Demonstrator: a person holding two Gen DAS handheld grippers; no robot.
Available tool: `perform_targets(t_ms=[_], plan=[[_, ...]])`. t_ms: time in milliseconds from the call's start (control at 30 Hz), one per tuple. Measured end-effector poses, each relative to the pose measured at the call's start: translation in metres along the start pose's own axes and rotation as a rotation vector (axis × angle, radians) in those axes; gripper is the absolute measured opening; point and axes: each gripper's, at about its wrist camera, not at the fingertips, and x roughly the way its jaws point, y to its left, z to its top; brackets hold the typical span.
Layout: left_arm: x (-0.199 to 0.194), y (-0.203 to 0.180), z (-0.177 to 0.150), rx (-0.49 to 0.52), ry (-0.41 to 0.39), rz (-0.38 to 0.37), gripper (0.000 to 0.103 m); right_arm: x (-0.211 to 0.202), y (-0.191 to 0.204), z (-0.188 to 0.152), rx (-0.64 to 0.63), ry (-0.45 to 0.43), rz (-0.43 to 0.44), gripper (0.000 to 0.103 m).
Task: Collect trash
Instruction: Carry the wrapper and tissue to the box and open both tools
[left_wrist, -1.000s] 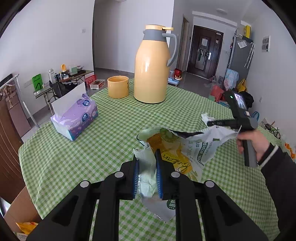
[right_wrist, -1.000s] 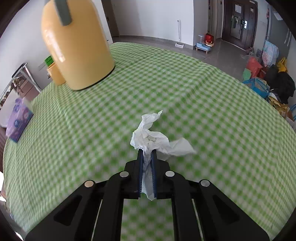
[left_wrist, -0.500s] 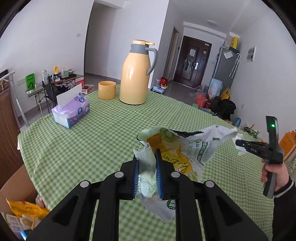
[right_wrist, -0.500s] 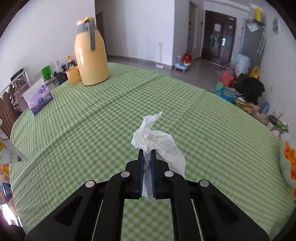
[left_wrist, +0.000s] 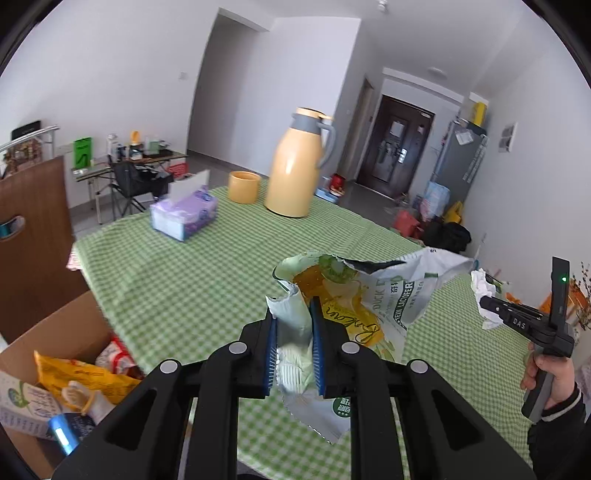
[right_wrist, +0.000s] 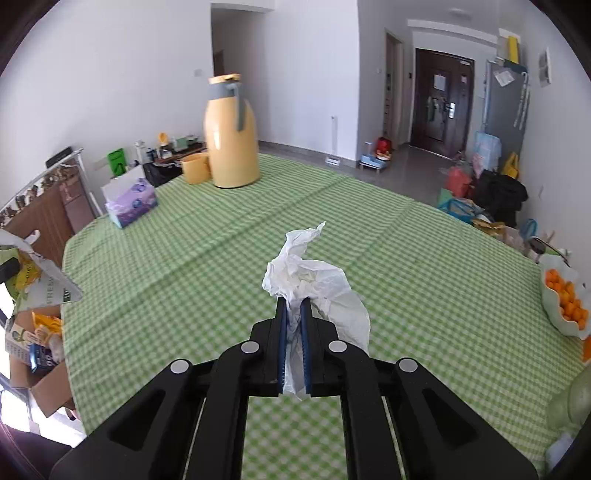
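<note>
Meanwhile the left gripper (left_wrist: 294, 345) had its blue-padded jaws pinched on a torn, crinkled green-and-yellow foil snack wrapper (left_wrist: 354, 295), held up off the green-and-white checked tablecloth (left_wrist: 192, 280); wrapper's ragged open end flared up & to the right, a silver corner hanging below the jaws. Right gripper (right_wrist: 294, 341) was clamped tight on a crumpled white tissue (right_wrist: 306, 273), also lifted above the cloth, w/ a twisted tip pointing up and a loose flap drooping right. In the left wrist view the right gripper showed at the far right edge, tissue at its tip, a hand (left_wrist: 554, 376) on its grip.

Below the table's left edge sat an open brown cardboard box (left_wrist: 55, 332) w/ packets already inside, incl. a yellow bag (left_wrist: 74, 373). At the far side of the table stood a tall yellow thermos jug w/ grey handle (left_wrist: 295, 170), a yellow cup (left_wrist: 243, 186) just beside it, and a purple tissue box (left_wrist: 184, 216) nearer the left edge. A white bowl of small oranges (right_wrist: 565, 299) sat by the right edge.
</note>
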Motion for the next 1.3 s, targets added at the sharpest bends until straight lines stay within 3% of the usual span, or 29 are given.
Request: perform_targets(t_ms=[233,500,733,867,1100,1200,1300], plan=[[-0.045,0.078,-0.004,-0.098,-0.044,0.147,0.014,0.031,0.084,0.014,-0.099,0.015,0.153,0.007],[-0.099,0.197,-0.026,-0.253,-0.047,0.408,0.014,0.072,0.25,0.016,-0.313,0.074,0.431,0.007],[-0.113,0.261,-0.051,-0.333,0.009,0.508,0.014,0.108,0.386,-0.016,-0.515,0.186,0.6,0.007],[-0.093,0.284,-0.063,-0.349,0.062,0.521,0.014,0.131,0.439,-0.043,-0.621,0.255,0.61,0.007],[-0.02,0.323,-0.087,-0.385,0.235,0.51,0.014,0.17,0.495,-0.106,-0.818,0.318,0.478,0.007],[0.011,0.339,-0.098,-0.395,0.306,0.508,0.014,0.18,0.505,-0.125,-0.827,0.308,0.447,0.007],[0.033,0.35,-0.107,-0.424,0.351,0.493,0.014,0.199,0.499,-0.131,-0.736,0.356,0.453,0.007]])
